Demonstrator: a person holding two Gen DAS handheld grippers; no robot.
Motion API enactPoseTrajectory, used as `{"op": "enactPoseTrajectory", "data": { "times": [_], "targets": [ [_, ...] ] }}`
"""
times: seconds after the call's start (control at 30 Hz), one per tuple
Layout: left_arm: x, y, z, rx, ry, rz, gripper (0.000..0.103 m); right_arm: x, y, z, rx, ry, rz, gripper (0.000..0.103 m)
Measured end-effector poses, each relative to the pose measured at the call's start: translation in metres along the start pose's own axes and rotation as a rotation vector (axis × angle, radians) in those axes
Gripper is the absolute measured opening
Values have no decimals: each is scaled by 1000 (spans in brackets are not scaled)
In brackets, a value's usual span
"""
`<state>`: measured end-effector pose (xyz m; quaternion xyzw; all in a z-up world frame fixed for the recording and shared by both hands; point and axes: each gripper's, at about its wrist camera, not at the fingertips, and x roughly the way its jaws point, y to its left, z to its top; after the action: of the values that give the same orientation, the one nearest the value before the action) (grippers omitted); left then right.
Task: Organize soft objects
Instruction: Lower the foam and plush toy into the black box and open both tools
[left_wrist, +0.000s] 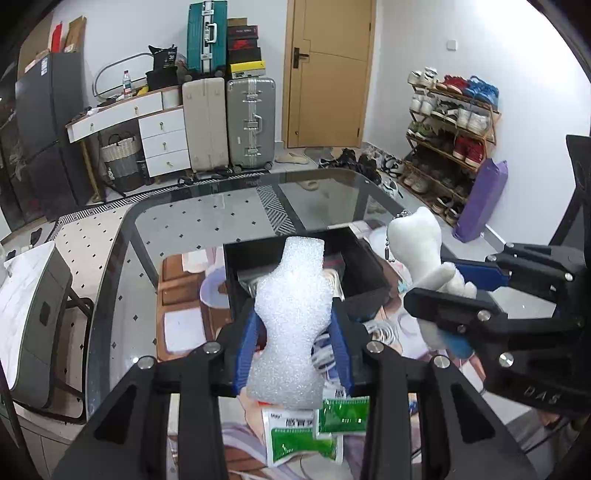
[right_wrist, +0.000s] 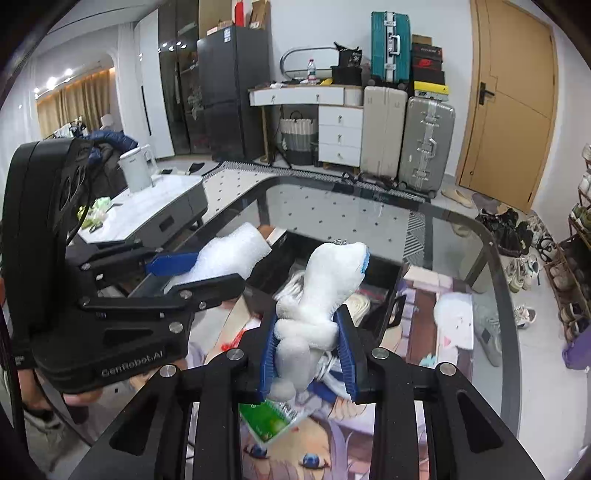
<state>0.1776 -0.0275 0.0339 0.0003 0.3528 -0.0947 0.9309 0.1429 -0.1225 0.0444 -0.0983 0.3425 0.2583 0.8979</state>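
**A:** Start with your glass desk (left_wrist: 207, 218): where do things stand?

**B:** The black box (left_wrist: 364, 258) sits open on it ahead of you, with cables and pale items already inside. Nothing you hold is in yet.

**A:** And my grippers?

**B:** Your left gripper (left_wrist: 293, 332) is clamped tight on the white foam piece (left_wrist: 291, 306), pinching its waist, lifted in front of the box. Your right gripper (right_wrist: 308, 341) is closed as far as it goes on the white plush toy (right_wrist: 321, 295), also raised near the box.

**A:** What's left?

**B:** By my reading, both drops into the box. The green sachets (left_wrist: 314, 428) lie on the desk below you.
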Motion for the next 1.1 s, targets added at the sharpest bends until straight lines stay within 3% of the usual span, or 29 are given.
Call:
{"op": "enactPoseTrajectory", "data": {
  "times": [0.27,0.5,0.87,1.1],
  "targets": [
    [7,13,17,-38,-55,19,36,9,-10,20,19,-56,-47,30],
    [29,26,27,-81,-63,32,36,43,-21,30,40,-33,-83,30],
    [89,40,24,-128,33,49,36,92,-31,30,70,32,-88,30],
    [104,29,21,-107,66,60,36,118,-37,28,70,71,-103,30]
  ]
}}
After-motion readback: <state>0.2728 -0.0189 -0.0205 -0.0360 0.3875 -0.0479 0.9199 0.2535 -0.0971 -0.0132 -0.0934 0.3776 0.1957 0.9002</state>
